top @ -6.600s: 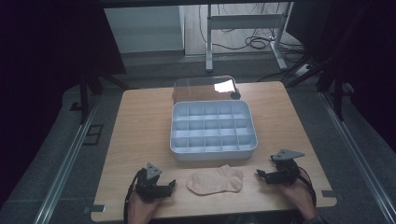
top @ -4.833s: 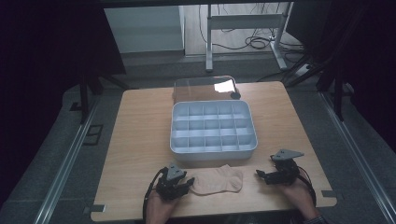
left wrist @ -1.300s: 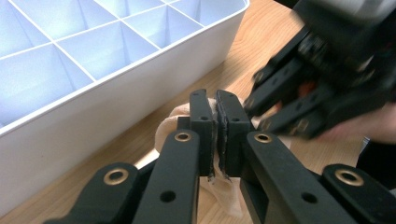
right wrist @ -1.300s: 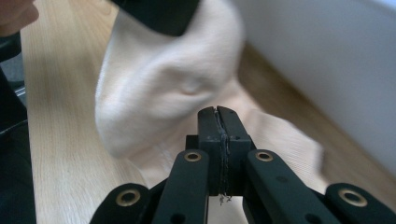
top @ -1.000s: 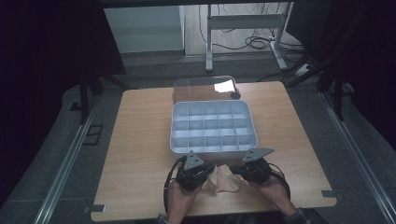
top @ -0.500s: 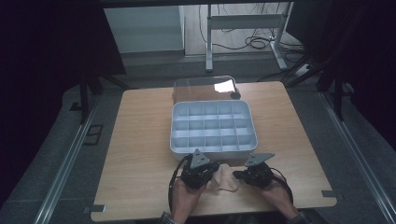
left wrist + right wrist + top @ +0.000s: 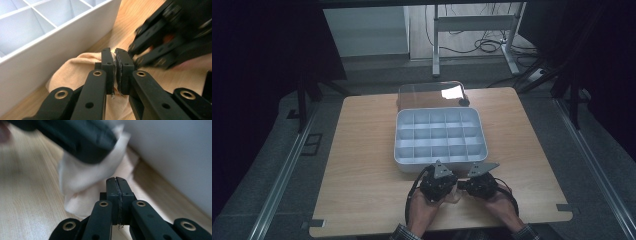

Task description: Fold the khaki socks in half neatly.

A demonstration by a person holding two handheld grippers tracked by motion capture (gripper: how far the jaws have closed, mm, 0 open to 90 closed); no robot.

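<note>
Peach-coloured cloth (image 7: 75, 75), soft and crumpled, lies bunched on the wooden table (image 7: 362, 165) right under both of my tools, just in front of the near wall of the white compartment tray (image 7: 439, 135). My left gripper (image 7: 115, 53) has its jaws drawn almost together, and I can see a thin fold of the cloth pinched in the narrow slit between the pads, with the rest of the fabric spilling out to the left of the jaws and beneath them toward the tray wall. My right gripper (image 7: 117, 180) has its jaws pressed flat against each other; a few threads hang from the seam below them, but I cannot tell whether any cloth is really caught there. Beyond the right jaws the cloth rises in a pale heap, and the dark, blurred body of the other gripper hangs above it. From the high view the two grippers sit side by side, nearly touching, with a hand (image 7: 424, 212) behind each. Past the tray, on the far side from the jaws, a clear lid (image 7: 427, 92) rests on the table.
</note>
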